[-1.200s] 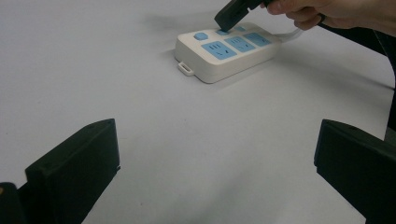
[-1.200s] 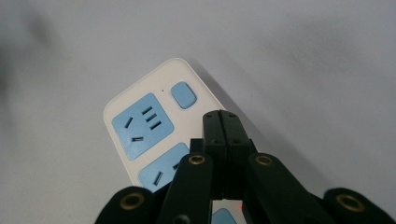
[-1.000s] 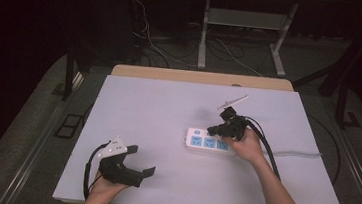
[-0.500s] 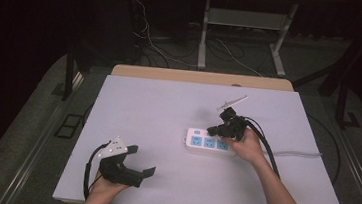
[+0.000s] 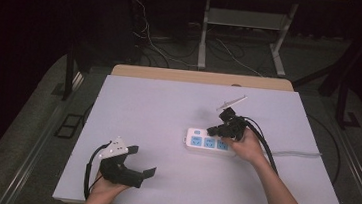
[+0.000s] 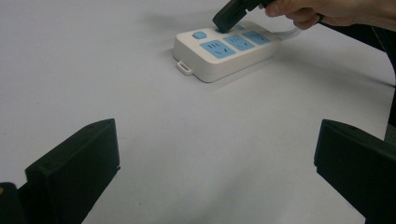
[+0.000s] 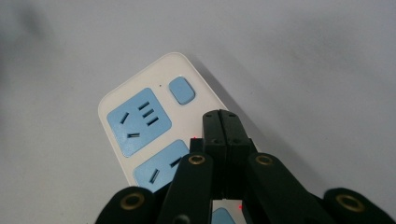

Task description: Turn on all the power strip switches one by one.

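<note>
Strip (image 5: 209, 142) switch (image 7: 181, 90) at 12 o'clock: we bring right gripper (image 7: 220, 122), fingers closed, empty, to press; left gripper (image 5: 138, 165) fingers wide.

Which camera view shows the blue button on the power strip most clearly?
The right gripper view: the blue button is close and unobstructed on the power strip. The left gripper view shows it smaller and farther away. In the high view it is only a tiny spot.

Bright table (image 5: 168, 111), dark surroundings, soft shadows
</note>
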{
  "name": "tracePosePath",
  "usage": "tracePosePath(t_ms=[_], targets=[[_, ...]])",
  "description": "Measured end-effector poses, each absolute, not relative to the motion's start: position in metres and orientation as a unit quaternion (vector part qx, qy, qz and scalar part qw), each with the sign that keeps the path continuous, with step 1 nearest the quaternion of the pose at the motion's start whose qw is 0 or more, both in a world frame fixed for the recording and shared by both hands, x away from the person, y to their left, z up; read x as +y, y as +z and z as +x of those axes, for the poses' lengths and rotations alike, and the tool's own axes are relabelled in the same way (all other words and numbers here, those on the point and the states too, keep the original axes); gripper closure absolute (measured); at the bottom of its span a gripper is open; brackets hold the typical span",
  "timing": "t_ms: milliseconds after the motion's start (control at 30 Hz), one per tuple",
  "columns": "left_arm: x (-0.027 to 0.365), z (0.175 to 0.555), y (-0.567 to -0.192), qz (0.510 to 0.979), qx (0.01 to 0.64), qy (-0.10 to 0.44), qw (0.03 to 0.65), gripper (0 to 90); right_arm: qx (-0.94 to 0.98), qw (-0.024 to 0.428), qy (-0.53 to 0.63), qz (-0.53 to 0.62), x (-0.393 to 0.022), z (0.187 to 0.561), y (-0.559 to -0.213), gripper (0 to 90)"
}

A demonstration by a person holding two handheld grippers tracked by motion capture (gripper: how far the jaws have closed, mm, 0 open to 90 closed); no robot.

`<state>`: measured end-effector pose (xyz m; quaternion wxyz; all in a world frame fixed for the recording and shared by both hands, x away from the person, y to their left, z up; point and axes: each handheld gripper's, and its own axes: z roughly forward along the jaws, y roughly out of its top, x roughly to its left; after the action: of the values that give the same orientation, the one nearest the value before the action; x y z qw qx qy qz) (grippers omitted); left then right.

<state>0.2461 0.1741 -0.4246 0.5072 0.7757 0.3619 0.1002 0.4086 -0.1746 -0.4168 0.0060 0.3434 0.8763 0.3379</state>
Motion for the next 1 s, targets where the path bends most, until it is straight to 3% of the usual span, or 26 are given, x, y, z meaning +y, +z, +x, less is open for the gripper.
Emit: tracePosePath(t_ms=[1000], targets=[[0.176,0.247,-0.425,0.774,0.363,0.097,0.509,0.0,0.874,-0.005,0.341,0.345,-0.175,0.412,-0.405,90.0]])
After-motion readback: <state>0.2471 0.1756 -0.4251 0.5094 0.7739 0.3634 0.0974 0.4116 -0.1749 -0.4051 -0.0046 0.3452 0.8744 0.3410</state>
